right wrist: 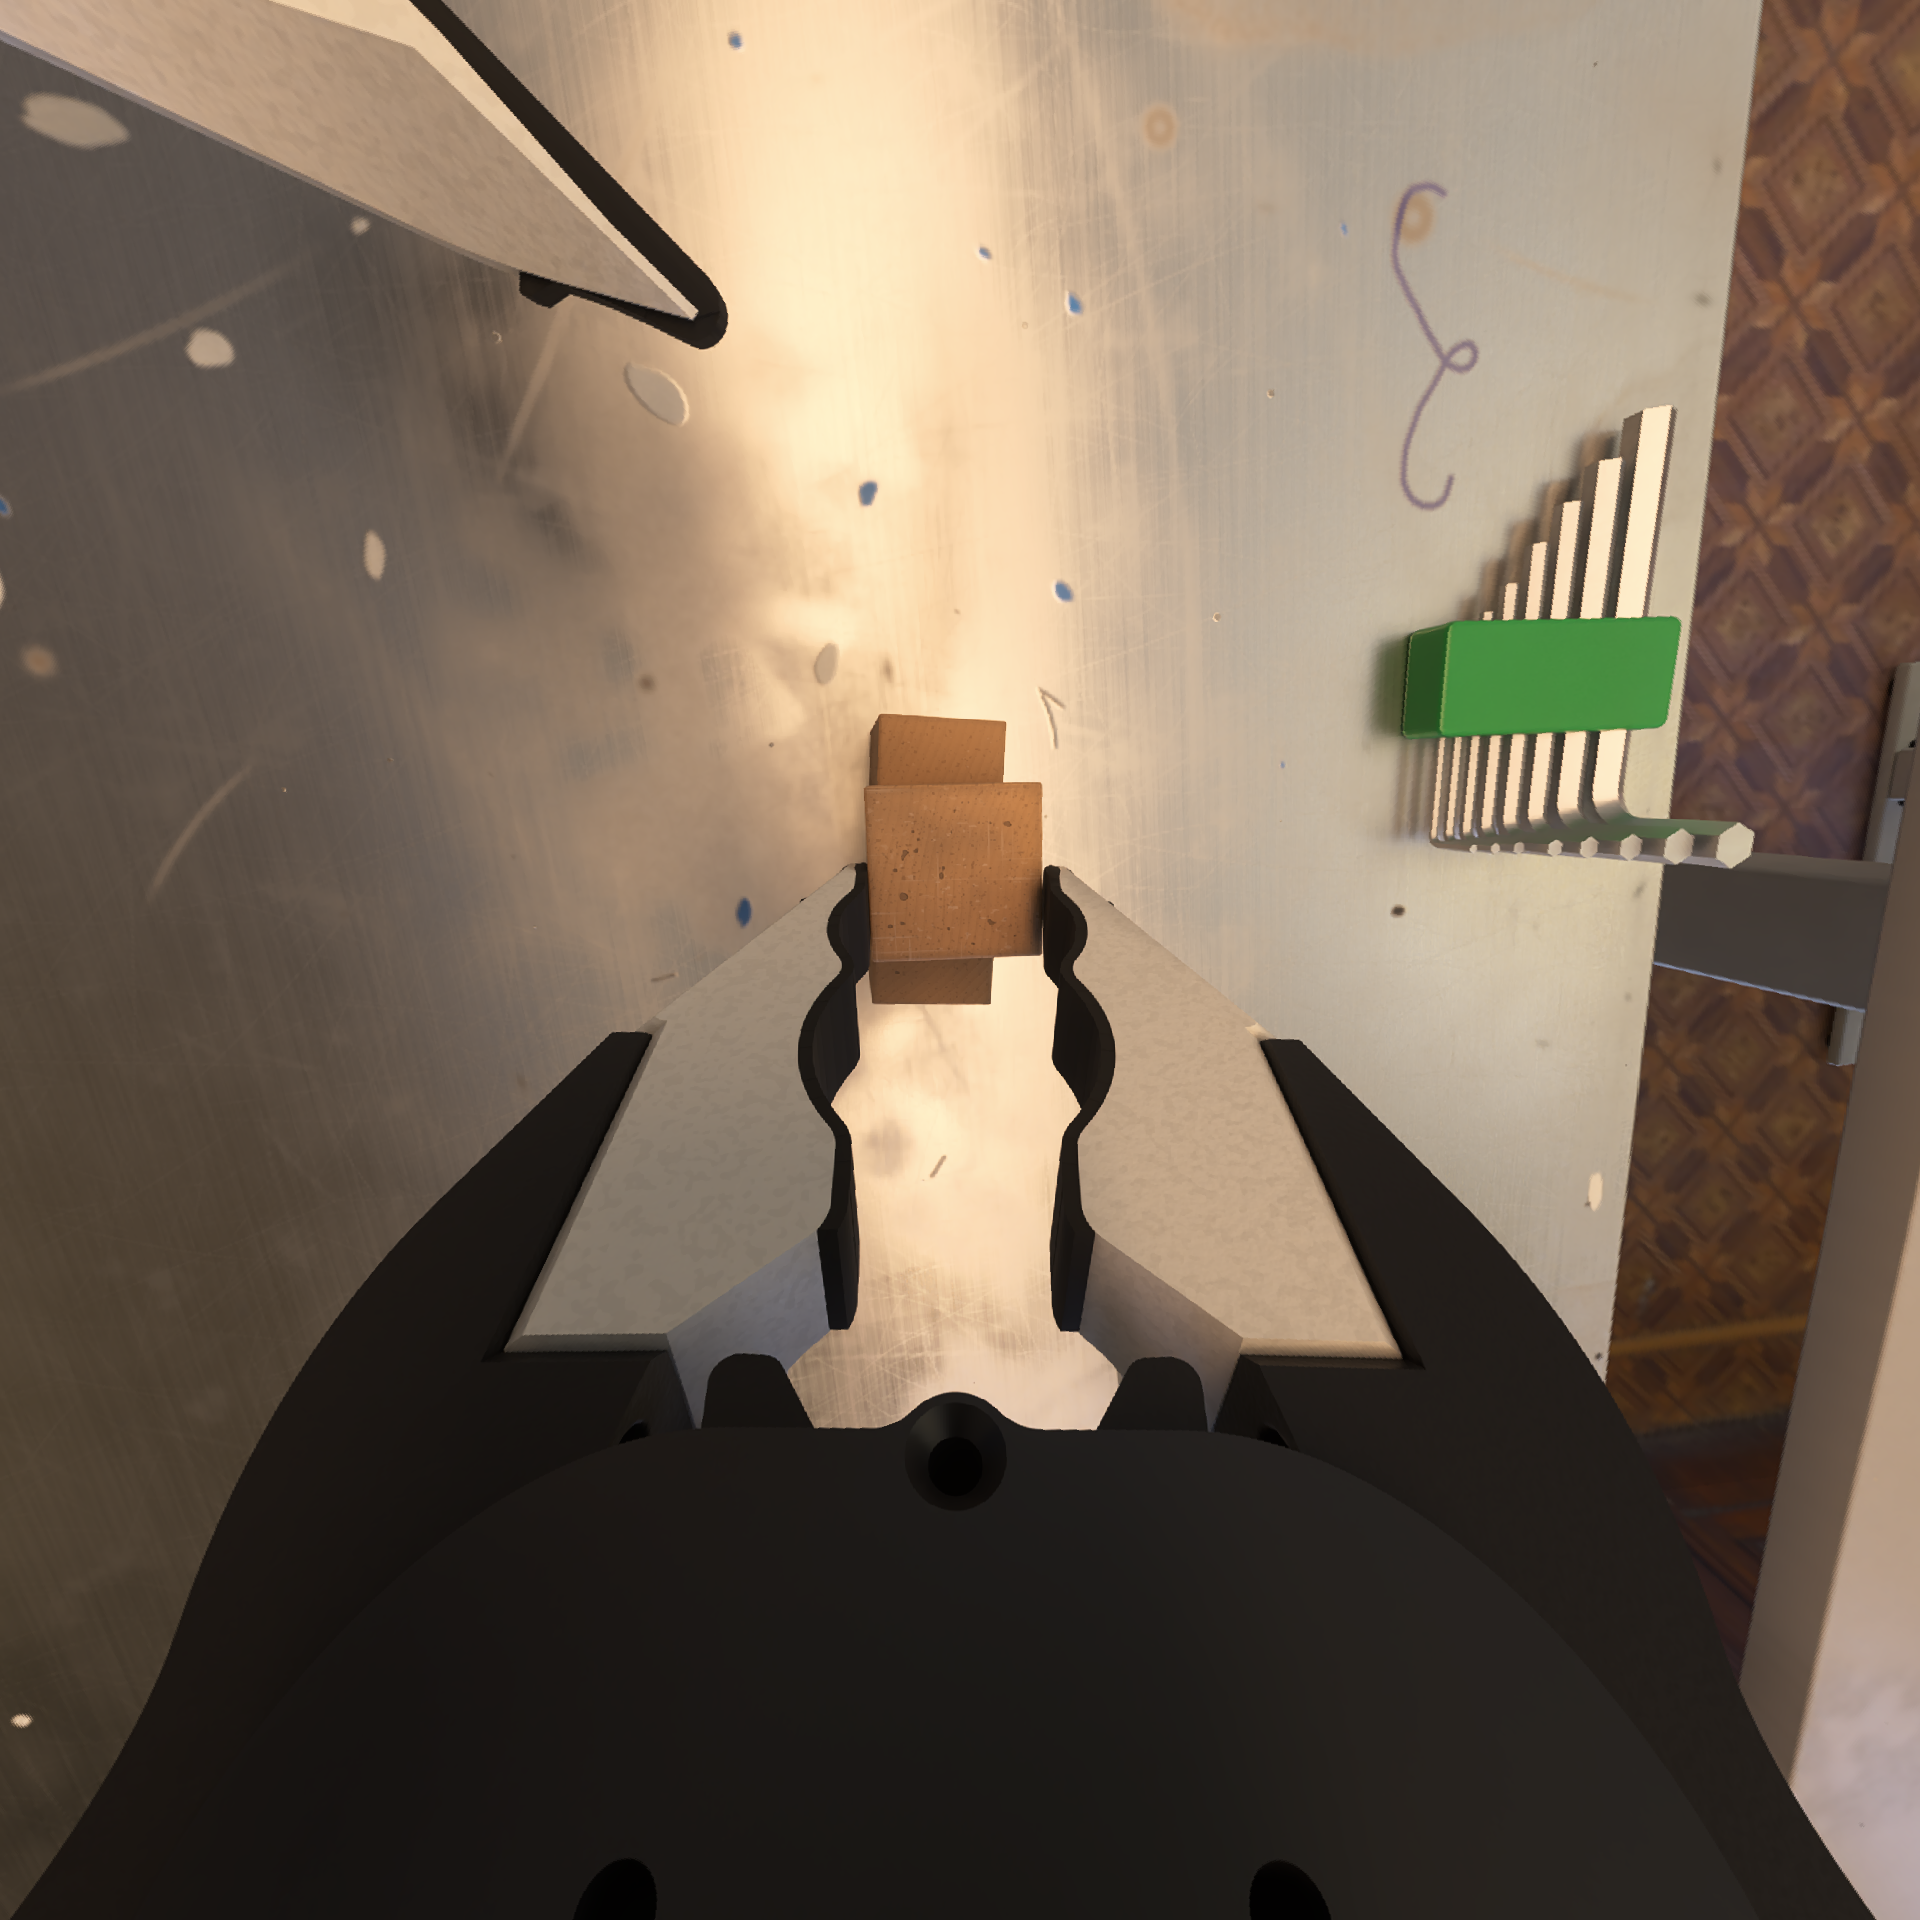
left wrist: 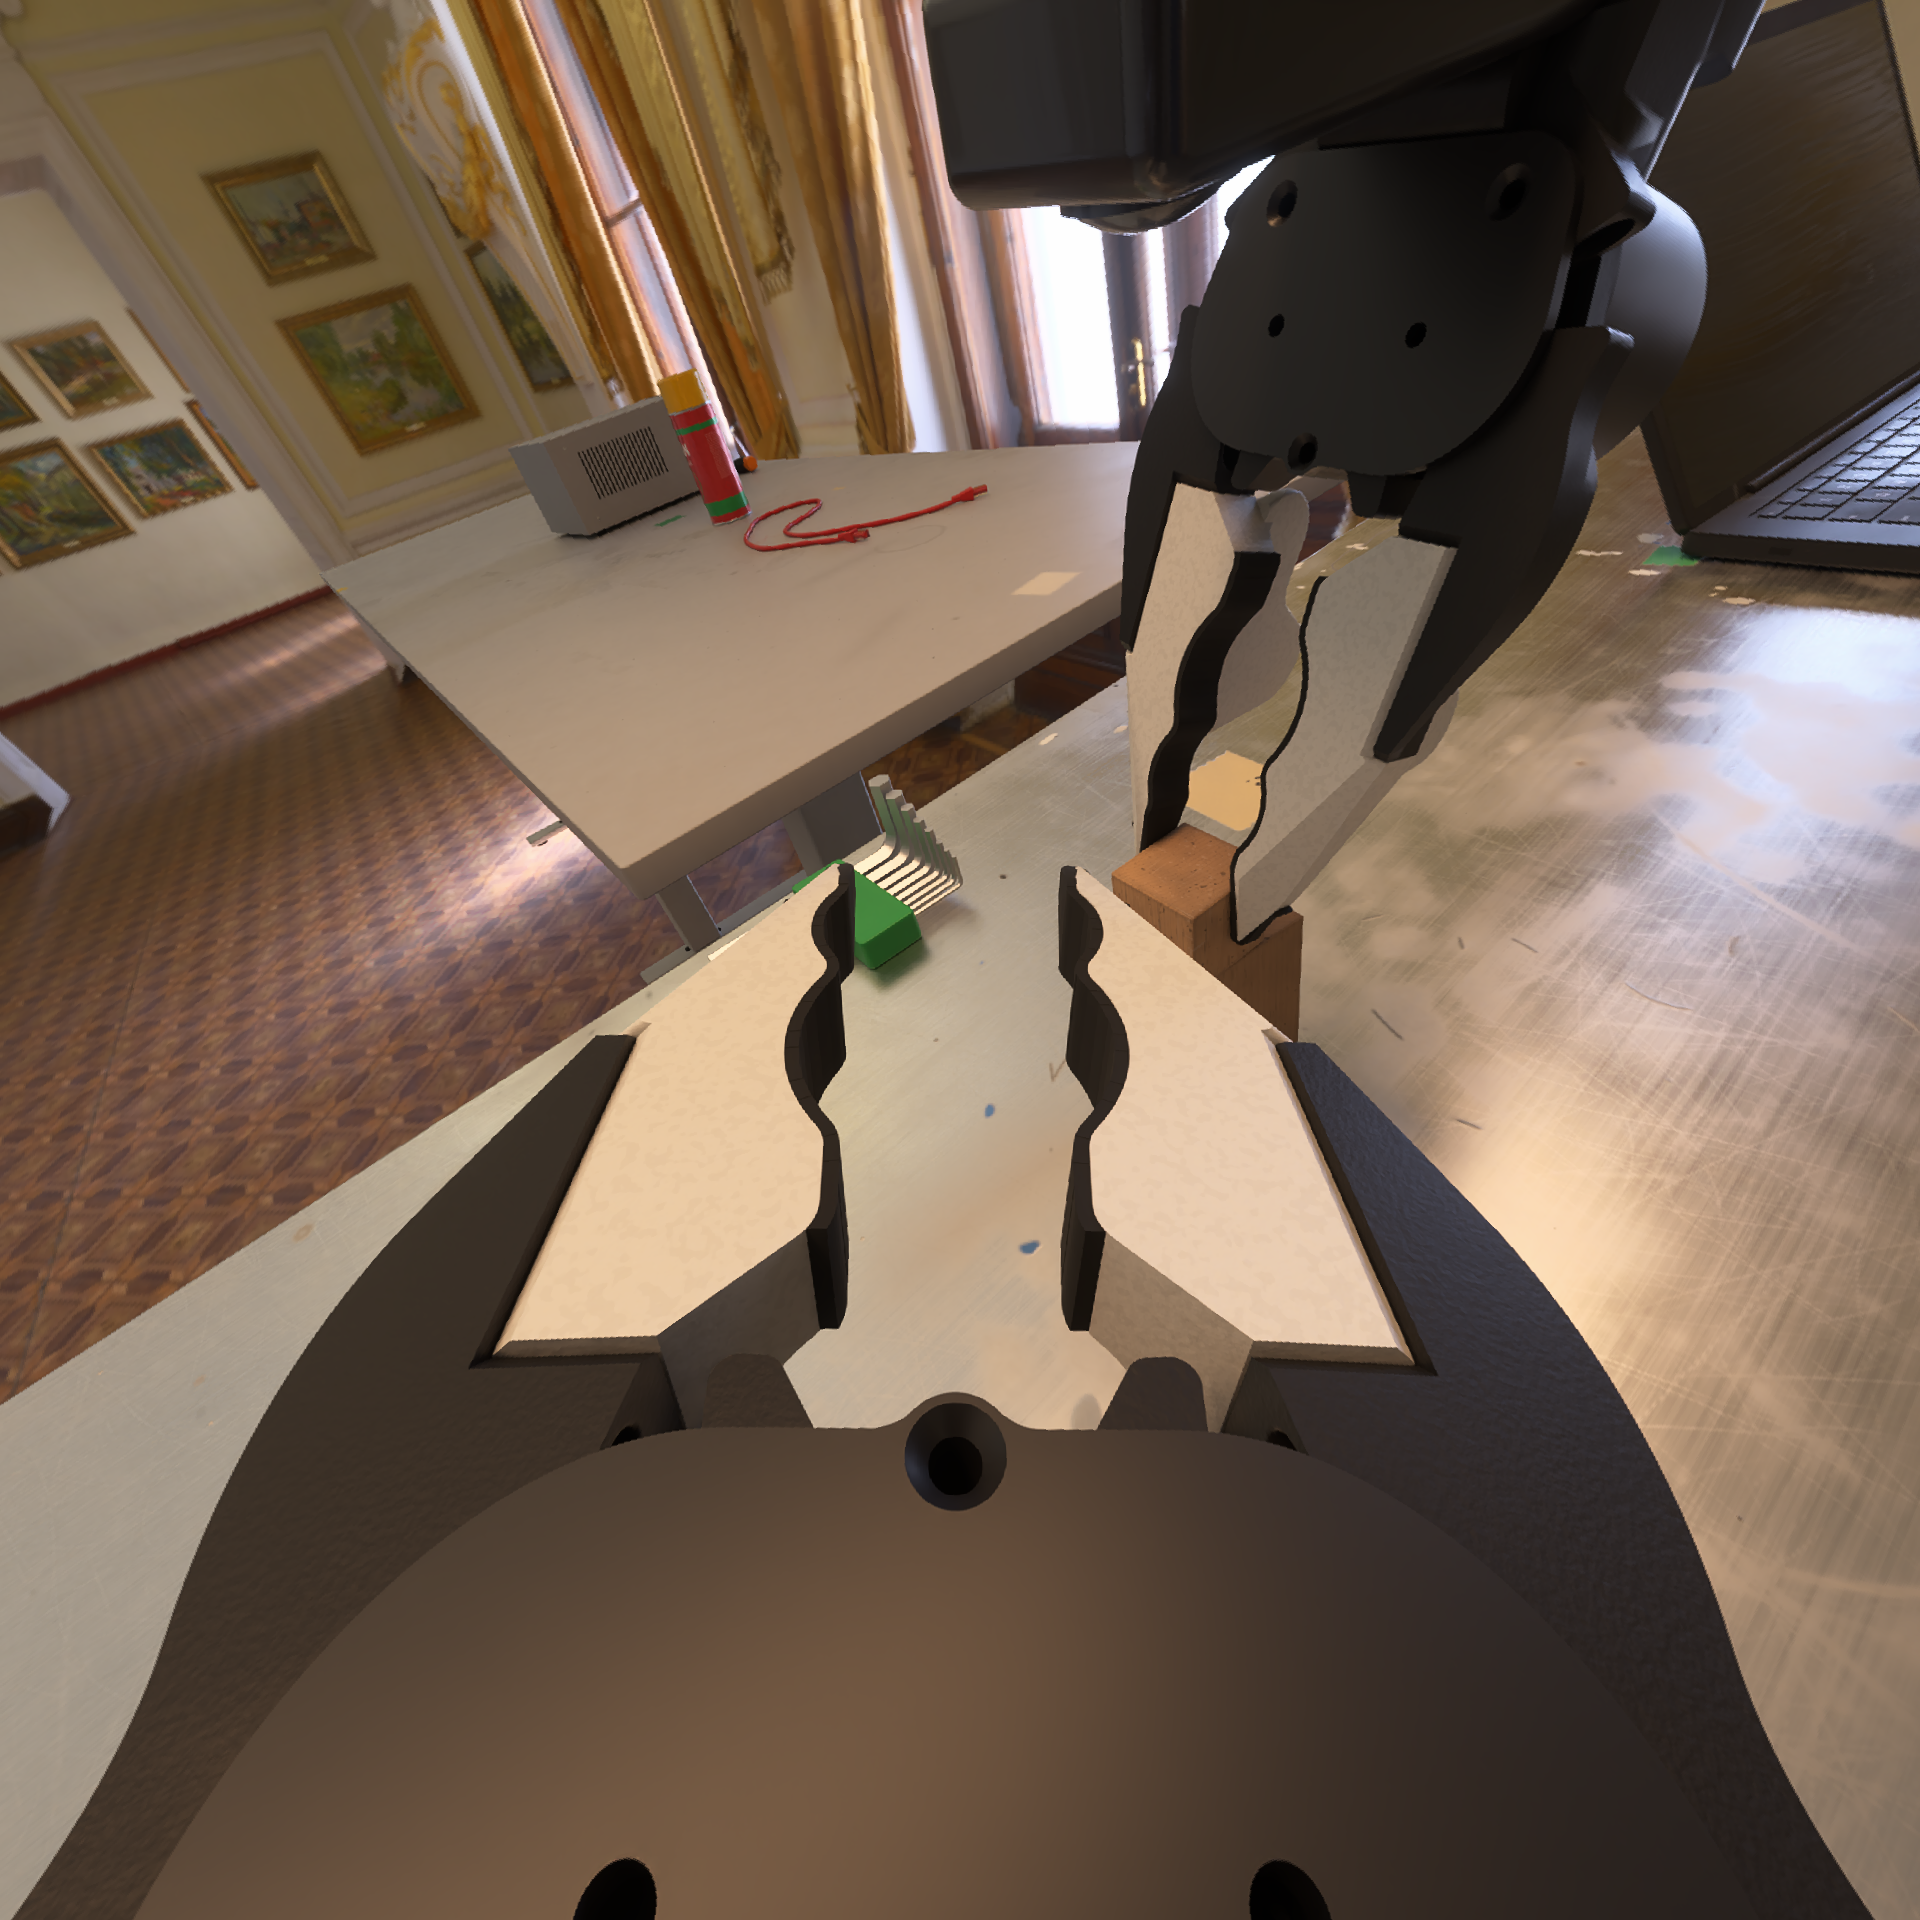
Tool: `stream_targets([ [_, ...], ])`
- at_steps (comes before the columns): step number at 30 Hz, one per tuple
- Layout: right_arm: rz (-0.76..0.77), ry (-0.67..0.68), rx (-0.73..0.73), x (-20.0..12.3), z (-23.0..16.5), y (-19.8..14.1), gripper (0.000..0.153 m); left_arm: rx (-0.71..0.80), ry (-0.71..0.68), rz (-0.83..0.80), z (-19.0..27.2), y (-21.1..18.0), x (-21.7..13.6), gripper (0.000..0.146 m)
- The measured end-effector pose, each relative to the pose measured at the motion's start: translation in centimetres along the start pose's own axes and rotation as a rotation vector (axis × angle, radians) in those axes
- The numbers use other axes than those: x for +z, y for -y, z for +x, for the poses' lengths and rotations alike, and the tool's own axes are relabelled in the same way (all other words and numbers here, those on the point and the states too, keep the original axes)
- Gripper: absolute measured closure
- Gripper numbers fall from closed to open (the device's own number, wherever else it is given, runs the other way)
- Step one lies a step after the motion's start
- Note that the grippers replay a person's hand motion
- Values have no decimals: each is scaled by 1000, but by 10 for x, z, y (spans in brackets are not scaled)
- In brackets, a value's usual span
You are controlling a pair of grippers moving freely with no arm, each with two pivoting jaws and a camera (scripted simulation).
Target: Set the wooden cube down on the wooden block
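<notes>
The right tongs (right wrist: 954,914) pinch the wooden cube (right wrist: 954,868) by its flat sides, right above the wooden block (right wrist: 940,746). It looks light and hard. The left tongs (left wrist: 951,914) are open, holding nothing.

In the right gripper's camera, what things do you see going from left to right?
Laptop corner → wooden cube held by the right gripper, over the wooden block → green hex key set.

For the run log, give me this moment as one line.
right gripper: shut on wooden cube | cube: over wooden block | left gripper: open, empty
</notes>
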State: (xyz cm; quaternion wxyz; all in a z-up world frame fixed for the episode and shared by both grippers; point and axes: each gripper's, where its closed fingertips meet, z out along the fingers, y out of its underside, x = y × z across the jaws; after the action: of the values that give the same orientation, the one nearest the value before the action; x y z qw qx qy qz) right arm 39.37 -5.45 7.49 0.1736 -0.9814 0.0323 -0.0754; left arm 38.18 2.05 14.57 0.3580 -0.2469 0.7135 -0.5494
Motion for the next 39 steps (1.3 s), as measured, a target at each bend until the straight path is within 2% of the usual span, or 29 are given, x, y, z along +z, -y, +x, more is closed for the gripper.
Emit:
stream_targets([
  [39,-2,-114,-7,-1,1,-1,119,9,-2,-11,2,-1,0,106],
])
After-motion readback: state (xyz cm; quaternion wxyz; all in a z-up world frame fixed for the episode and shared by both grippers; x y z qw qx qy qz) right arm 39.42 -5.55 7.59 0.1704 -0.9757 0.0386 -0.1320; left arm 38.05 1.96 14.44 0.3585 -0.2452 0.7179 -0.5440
